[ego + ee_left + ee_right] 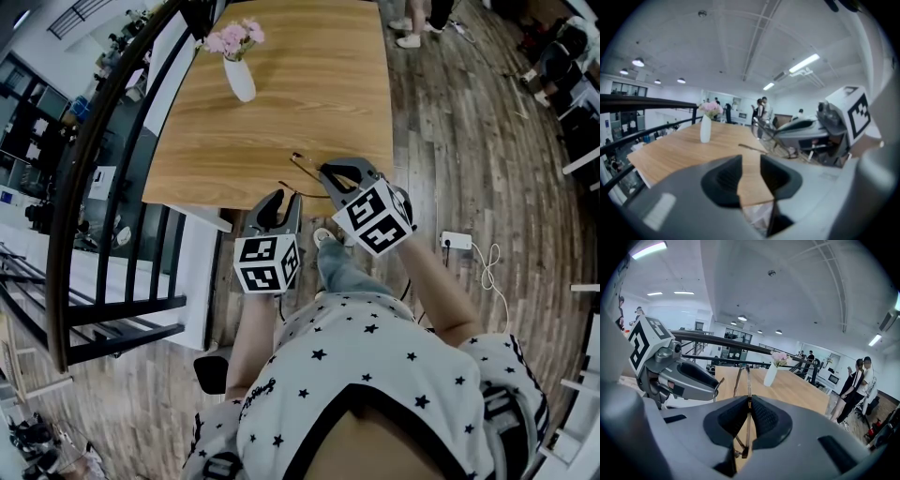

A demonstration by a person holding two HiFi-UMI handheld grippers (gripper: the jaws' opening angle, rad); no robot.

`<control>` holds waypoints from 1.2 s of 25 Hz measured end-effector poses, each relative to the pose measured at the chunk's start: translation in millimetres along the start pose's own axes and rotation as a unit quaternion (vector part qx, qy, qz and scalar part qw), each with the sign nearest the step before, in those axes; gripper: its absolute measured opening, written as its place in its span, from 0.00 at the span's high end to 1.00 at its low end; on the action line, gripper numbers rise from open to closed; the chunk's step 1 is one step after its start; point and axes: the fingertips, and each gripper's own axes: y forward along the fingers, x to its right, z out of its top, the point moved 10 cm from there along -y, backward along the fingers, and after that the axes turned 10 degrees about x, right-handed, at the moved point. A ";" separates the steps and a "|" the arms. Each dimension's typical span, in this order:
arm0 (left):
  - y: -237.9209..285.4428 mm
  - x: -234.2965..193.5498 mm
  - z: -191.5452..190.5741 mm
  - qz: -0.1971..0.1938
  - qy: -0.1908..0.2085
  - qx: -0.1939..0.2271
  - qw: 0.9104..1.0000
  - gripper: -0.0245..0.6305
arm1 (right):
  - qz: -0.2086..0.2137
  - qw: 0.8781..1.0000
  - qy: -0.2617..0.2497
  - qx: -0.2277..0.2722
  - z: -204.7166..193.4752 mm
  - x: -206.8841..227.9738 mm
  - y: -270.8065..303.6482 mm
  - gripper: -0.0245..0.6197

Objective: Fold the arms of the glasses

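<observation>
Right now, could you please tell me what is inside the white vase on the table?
Pink flowers rise out of the vase. Its opaque white wall hides their stems, and whether there is any water inside cannot be seen.

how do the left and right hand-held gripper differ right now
The left hand-held gripper has its jaws apart with nothing between them; the right hand-held gripper is shut on the glasses. In the head view the left sits at the near edge of the table, while the right reaches farther over it. Both carry a marker cube.
</observation>
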 end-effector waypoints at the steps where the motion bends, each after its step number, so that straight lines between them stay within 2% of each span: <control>1: 0.3 0.3 0.5 -0.001 0.000 0.000 1.000 0.78 | 0.002 1.000 0.000 -0.001 -0.1 -1.1 0.6 0.93; 18: 7.1 8.7 4.3 -0.013 -0.001 0.008 1.000 0.81 | 0.027 1.000 -0.004 -0.011 -7.3 -14.2 7.1 0.93; 30: 16.3 9.1 4.6 -0.022 -0.004 0.008 1.000 0.85 | 0.025 1.000 0.000 -0.018 -11.0 -10.9 11.2 0.93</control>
